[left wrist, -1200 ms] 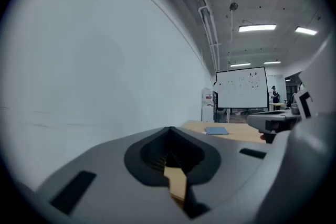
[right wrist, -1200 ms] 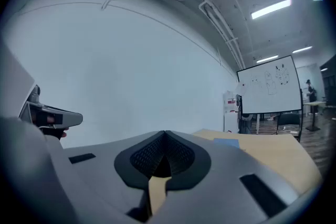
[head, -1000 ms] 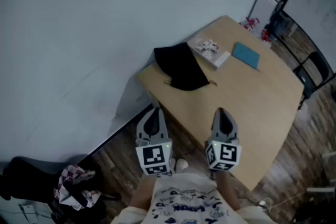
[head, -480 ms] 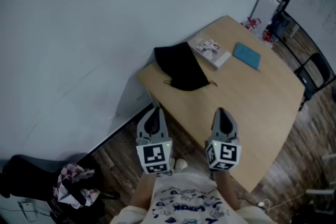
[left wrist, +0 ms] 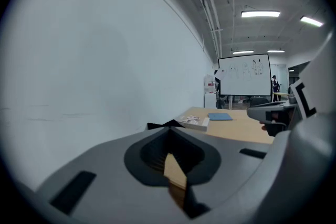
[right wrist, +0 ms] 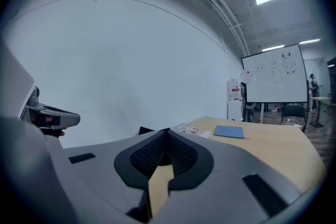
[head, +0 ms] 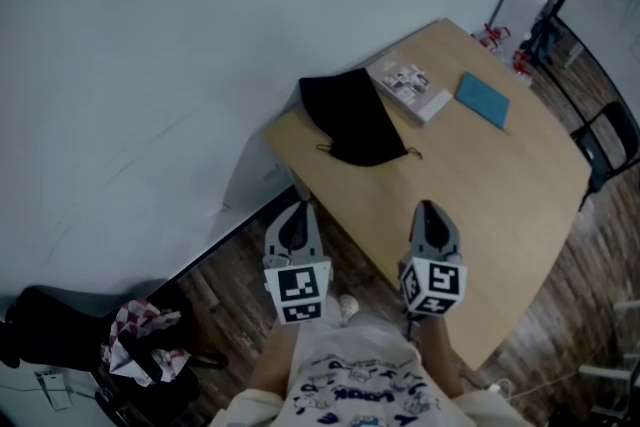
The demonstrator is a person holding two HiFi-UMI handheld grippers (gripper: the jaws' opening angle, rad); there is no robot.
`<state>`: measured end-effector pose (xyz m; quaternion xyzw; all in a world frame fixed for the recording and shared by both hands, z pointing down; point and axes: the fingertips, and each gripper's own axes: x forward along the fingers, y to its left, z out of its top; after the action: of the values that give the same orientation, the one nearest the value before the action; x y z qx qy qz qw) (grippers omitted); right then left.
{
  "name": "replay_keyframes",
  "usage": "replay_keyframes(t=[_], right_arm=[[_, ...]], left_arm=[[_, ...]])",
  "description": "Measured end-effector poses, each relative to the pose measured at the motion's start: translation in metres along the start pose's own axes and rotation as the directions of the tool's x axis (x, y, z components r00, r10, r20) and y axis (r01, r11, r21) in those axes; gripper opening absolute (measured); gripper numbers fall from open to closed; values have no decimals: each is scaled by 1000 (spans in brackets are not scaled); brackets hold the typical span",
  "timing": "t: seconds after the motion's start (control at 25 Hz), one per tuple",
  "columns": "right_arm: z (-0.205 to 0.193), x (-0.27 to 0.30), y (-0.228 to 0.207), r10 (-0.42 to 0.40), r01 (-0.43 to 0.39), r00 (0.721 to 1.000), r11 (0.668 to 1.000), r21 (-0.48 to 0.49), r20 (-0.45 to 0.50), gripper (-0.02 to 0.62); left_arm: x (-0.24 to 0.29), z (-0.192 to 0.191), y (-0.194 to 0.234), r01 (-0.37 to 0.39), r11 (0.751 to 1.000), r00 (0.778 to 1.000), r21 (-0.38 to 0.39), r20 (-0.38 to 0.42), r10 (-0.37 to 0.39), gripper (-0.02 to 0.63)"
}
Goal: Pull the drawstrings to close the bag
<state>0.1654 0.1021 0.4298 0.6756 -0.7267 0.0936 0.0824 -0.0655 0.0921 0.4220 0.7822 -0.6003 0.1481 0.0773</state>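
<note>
Bag of black cloth lies slumped at the far left corner of the desk, close against the pale wall. Two thin cords trail from its near edge onto the wood. Just beside it, further along the desk, sit a printed booklet and then a blue notebook.

The person stands at the near edge with both tools held low in front of their body. The left gripper hangs over the dark floor just off the desk's near corner. The right gripper sits over the near part of the desk. Both point toward the bag, and both are well apart from it, with bare wood between.

In the left gripper view its fingers are clenched together with nothing caught in them, and the bag shows as a small dark peak beyond their tips. In the right gripper view its fingers are likewise pressed tight and empty. The bag's corner peeps over them to the left, and a whiteboard stands far off to the right
</note>
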Motion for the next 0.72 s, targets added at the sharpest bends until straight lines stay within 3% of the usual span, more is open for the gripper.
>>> replay_keyframes(t=[0.44, 0.72], right_arm=[[-23, 82, -22, -54, 56, 991, 998, 10, -125, 2], [-37, 145, -41, -125, 125, 966, 992, -15, -225, 2]], left_arm=[[91, -20, 19, 42, 999, 992, 19, -123, -39, -2], [166, -43, 26, 149, 985, 961, 83, -247, -125, -2]])
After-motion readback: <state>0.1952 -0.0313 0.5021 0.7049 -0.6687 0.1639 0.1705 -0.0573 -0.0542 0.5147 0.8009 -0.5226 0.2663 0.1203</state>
